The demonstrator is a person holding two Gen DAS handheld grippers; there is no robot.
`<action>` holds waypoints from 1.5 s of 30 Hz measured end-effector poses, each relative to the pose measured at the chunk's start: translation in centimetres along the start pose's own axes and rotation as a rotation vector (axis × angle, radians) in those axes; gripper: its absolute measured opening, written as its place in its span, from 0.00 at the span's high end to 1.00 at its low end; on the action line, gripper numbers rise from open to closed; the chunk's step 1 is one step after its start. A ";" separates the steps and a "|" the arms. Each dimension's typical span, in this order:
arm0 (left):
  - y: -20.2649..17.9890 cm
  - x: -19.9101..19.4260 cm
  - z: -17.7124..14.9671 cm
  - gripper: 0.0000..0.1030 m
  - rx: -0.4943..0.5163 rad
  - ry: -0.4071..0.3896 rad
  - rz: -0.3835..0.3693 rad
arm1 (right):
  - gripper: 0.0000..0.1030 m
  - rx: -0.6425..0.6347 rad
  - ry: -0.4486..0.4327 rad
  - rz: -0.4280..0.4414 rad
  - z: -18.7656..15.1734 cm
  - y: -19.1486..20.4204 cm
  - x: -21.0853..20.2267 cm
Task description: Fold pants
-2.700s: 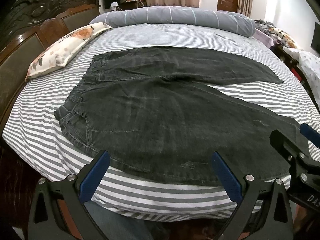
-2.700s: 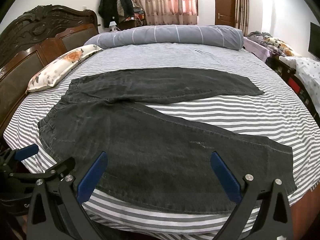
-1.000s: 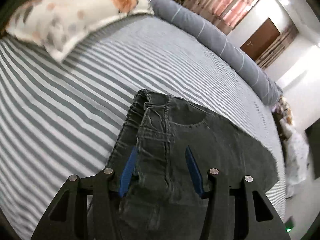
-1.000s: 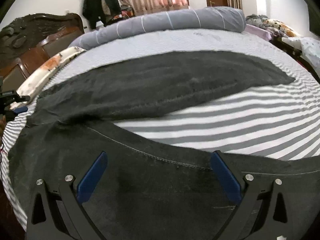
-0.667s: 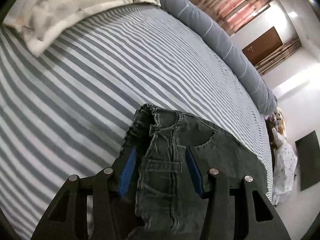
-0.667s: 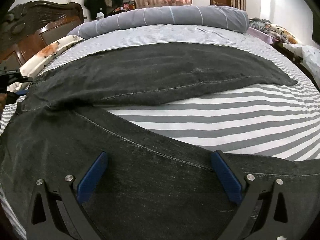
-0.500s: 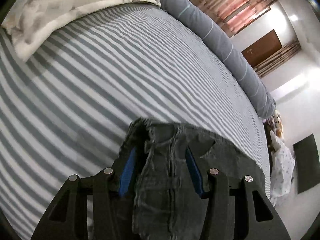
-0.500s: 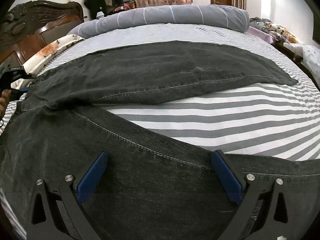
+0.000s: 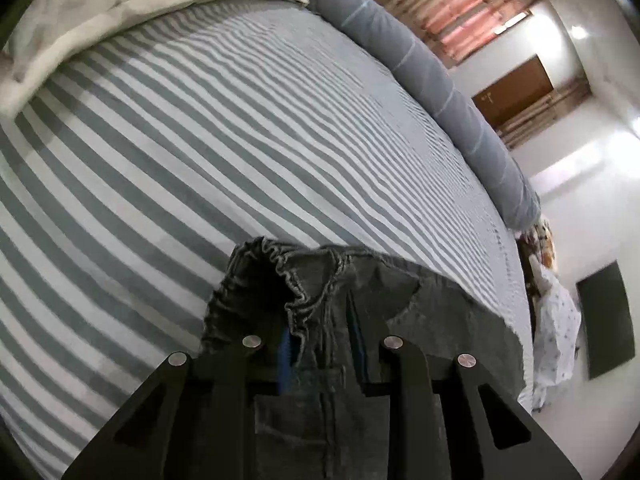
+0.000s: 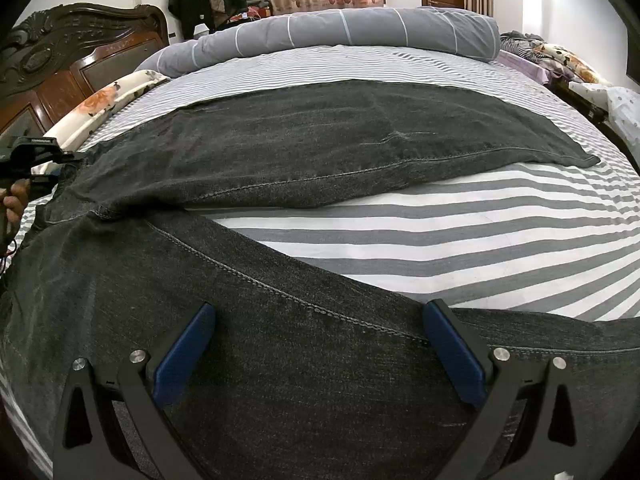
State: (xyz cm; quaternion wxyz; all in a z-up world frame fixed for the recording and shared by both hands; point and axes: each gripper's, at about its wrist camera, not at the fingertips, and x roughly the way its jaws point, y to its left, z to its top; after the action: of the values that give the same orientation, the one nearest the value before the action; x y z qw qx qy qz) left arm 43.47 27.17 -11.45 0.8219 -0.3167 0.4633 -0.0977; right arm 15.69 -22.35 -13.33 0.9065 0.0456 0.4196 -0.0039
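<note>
Left wrist view: left tongs (image 9: 322, 344) narrow & closing, bunched elastic waistband of the dark grey denim pants (image 9: 400, 320) between the blue pads (image 9: 285, 354); fabric fills the gap, pads look pressed on it. Waistband corner lifted off the bed w/ grey-and-white striped sheet (image 9: 200, 140), mouth of the waist gaping toward the camera. White floral pillow (image 9: 120, 8) at the headboard-side edge of the bed, long grey bolster (image 9: 420, 68) along the far edge.

Right wrist view: pants (image 10: 340, 148) lie flat across the bed (image 10: 440, 220), long axis running from headboard side (waist) to foot side (hems), legs splayed in a V w/ bare sheet between. Far leg reaches toward the foot-side edge; near leg runs under the right tongs (image 10: 320, 344). Right tongs wide open, blue pads (image 10: 180, 356) low over the near leg's inner seam, holding nothing; can't tell if they touch the cloth. Left tongs (image 10: 60, 166) seen at the waist end, a hand (image 10: 12, 204) behind. Carved dark wooden headboard (image 10: 60, 64) at left, no containers.
</note>
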 end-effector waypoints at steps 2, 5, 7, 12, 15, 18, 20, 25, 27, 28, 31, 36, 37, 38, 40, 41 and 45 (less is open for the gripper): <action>0.1 0.6 0.5 0.76 -0.023 -0.013 -0.005 | 0.00 0.001 0.000 0.001 0.0 0.0 0.0; 0.3 0.9 0.3 0.76 -0.041 -0.046 -0.006 | 0.00 -0.007 -0.001 -0.009 0.0 0.1 0.0; -0.2 0.8 -0.3 0.86 0.017 -0.090 0.034 | 0.00 -0.010 0.010 -0.015 0.2 0.3 -0.1; -0.8 -0.5 -1.4 0.95 0.099 -0.171 0.027 | 0.02 -0.172 -0.005 0.054 4.1 1.3 -1.7; -1.3 -2.3 -1.9 0.95 0.116 -0.228 -0.031 | 0.02 -0.296 0.019 0.166 8.6 2.3 -1.2; -2.0 -4.3 -2.8 0.95 0.138 -0.270 -0.086 | 0.02 -0.411 0.056 0.271 13.8 4.0 0.7; -2.3 -5.2 -3.1 0.95 0.138 -0.292 -0.117 | 0.02 -0.508 0.080 0.321 17.2 5.7 2.4; -3.5 -7.4 -3.6 0.95 0.157 -0.333 -0.170 | 0.05 -0.696 0.139 0.370 23.4 9.6 7.4; -4.2 -8.2 -4.1 0.95 0.180 -0.347 -0.187 | 0.12 -0.755 0.157 0.366 25.2 10.9 9.5; -4.5 -8.6 -4.3 0.95 0.191 -0.352 -0.196 | 0.13 -0.776 0.175 0.381 25.9 11.4 10.4; -5.2 -9.5 -4.9 0.95 0.226 -0.361 -0.199 | 0.15 -0.853 0.246 0.415 27.1 13.0 13.1; -5.6 -10.4 -5.5 0.95 0.256 -0.374 -0.190 | 0.34 -0.963 0.373 0.476 27.3 14.7 17.0; -5.6 -10.5 -5.6 0.95 0.259 -0.378 -0.190 | 0.35 -0.967 0.392 0.486 27.4 14.7 17.5; -5.7 -10.6 -5.6 0.95 0.265 -0.381 -0.189 | 0.36 -0.969 0.424 0.491 27.6 14.7 18.3; -5.6 -10.6 -5.8 0.95 0.261 -0.377 -0.197 | 0.37 -0.966 0.470 0.499 27.8 14.0 19.4; -5.5 -10.5 -5.9 0.95 0.260 -0.375 -0.197 | 0.38 -0.963 0.489 0.494 27.7 13.6 19.8; -5.3 -10.1 -5.8 0.95 0.242 -0.372 -0.190 | 0.66 -0.910 0.558 0.498 27.4 10.9 20.7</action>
State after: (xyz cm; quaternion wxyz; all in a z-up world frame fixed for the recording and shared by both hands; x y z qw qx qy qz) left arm 33.83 25.16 -3.24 0.9122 -0.2706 0.2571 -0.1692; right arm 50.45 -13.16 -10.55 0.6640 -0.2513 0.5783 0.4019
